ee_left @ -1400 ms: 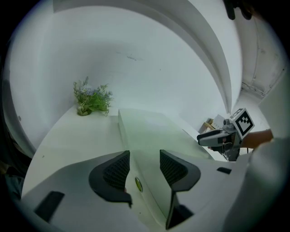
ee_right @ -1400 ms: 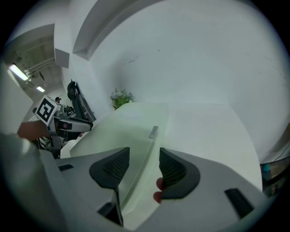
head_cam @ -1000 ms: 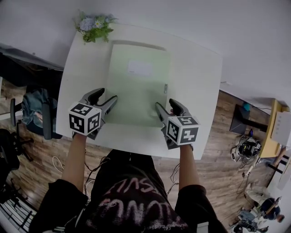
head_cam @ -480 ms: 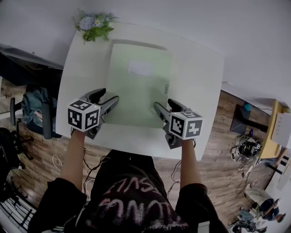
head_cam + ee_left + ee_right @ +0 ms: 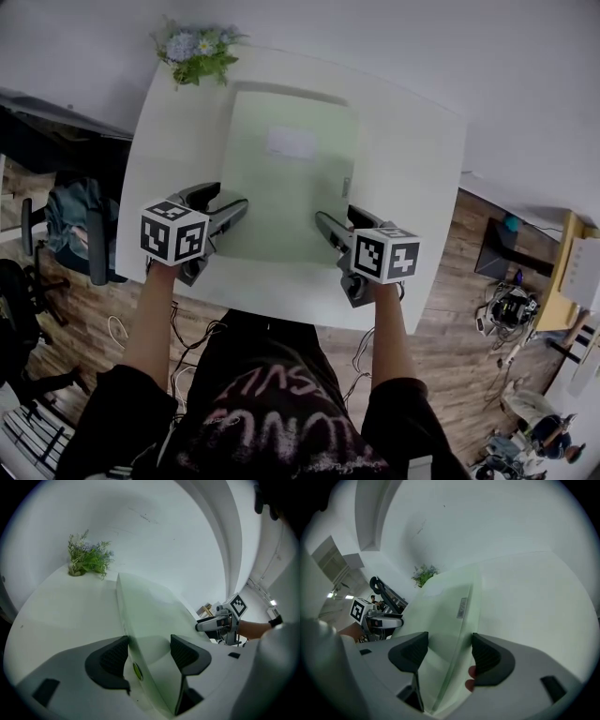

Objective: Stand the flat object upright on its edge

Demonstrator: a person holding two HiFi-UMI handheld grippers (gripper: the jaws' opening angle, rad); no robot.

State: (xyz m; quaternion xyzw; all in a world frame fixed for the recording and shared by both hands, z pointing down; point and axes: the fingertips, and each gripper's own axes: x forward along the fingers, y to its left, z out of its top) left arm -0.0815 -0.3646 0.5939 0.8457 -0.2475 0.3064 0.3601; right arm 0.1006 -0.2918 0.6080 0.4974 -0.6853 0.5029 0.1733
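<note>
A large, thin, pale green folder (image 5: 291, 178) with a white label (image 5: 291, 142) rests on the white table (image 5: 412, 159). Its far edge casts a shadow, as if raised, but I cannot tell how steeply it stands. My left gripper (image 5: 230, 195) straddles its left edge near the bottom corner. In the left gripper view that edge (image 5: 125, 620) runs between the jaws of my left gripper (image 5: 149, 648), close to the left pad. My right gripper (image 5: 336, 214) straddles the right edge (image 5: 461, 620), with gaps on both sides. Both pairs of jaws have just been opening and stand open.
A small pot of flowers (image 5: 195, 52) sits at the table's far left corner. A chair with a bag (image 5: 80, 220) stands left of the table on the wooden floor. Cables and equipment (image 5: 511, 305) lie to the right. The table's near edge is just below both grippers.
Both grippers have rolled slightly where they are, and their jaws stand a little wider around the folder's edges. The folder has hardly moved.
</note>
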